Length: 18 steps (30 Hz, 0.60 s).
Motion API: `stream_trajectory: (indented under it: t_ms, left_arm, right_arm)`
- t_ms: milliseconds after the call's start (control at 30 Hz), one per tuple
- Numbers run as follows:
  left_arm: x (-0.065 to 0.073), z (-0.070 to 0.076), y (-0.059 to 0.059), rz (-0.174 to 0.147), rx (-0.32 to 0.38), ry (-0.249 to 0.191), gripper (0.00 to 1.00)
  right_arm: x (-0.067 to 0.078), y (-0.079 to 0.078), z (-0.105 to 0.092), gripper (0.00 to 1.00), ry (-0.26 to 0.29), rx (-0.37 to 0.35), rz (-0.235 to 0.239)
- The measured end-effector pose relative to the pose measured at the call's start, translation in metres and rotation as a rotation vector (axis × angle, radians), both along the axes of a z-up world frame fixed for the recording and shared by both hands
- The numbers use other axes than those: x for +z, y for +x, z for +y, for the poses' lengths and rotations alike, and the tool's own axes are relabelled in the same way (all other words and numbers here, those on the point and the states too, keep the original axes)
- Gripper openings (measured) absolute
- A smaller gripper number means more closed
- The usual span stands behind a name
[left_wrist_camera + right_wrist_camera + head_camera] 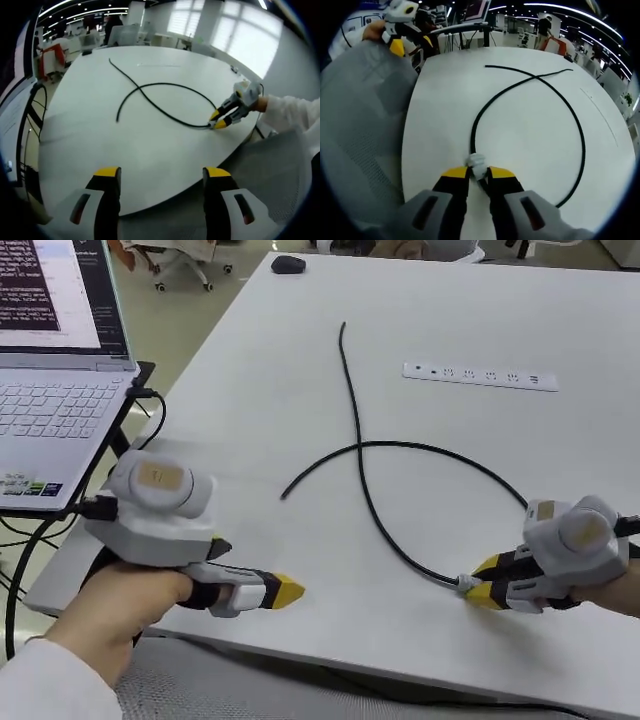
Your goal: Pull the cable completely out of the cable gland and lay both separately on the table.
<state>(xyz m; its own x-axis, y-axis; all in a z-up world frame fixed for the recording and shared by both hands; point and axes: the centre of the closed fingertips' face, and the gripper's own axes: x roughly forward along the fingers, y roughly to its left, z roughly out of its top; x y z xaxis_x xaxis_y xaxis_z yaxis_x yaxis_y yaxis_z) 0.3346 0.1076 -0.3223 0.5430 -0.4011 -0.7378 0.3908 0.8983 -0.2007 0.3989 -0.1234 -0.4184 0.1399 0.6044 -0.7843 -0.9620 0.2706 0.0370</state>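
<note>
A long black cable lies on the white table in a loop that crosses over itself. One part of it runs through a small white cable gland near the table's front right edge. My right gripper is shut on the gland, which sits between its yellow tips, and the cable passes on under the jaws. My left gripper hovers at the front left edge, away from the cable. Its jaws stand wide apart with nothing between them.
An open laptop stands on a stand left of the table, with cords hanging below it. A white power strip lies at the back right and a dark mouse at the far edge. A grey mesh chair is in front.
</note>
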Motion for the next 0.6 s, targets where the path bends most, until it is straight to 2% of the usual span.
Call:
stream_trajectory:
  t_ms: [100, 200, 267, 333, 433, 600]
  left_arm:
    - [0.000, 0.001, 0.000, 0.000, 0.005, -0.001, 0.67]
    - [0.000, 0.001, 0.000, -0.001, 0.005, 0.003, 0.67]
    - [0.001, 0.001, 0.001, -0.008, 0.006, 0.002, 0.67]
    - [0.004, 0.000, 0.003, -0.026, 0.004, -0.002, 0.66]
    - [0.011, -0.004, 0.006, -0.063, -0.007, -0.010, 0.64]
    - [0.016, -0.011, 0.008, -0.093, -0.034, -0.030, 0.65]
  right_arm:
    - [0.001, -0.004, 0.002, 0.13, -0.005, 0.018, -0.005]
    - [0.001, -0.003, 0.001, 0.12, -0.034, 0.027, -0.015]
    - [0.005, -0.005, 0.003, 0.12, -0.037, 0.039, -0.028]
    - [0.008, -0.003, 0.004, 0.12, -0.028, 0.043, -0.035]
    - [0.022, -0.005, 0.009, 0.12, -0.011, 0.045, -0.063]
    - [0.041, -0.005, 0.015, 0.12, 0.008, 0.055, -0.110]
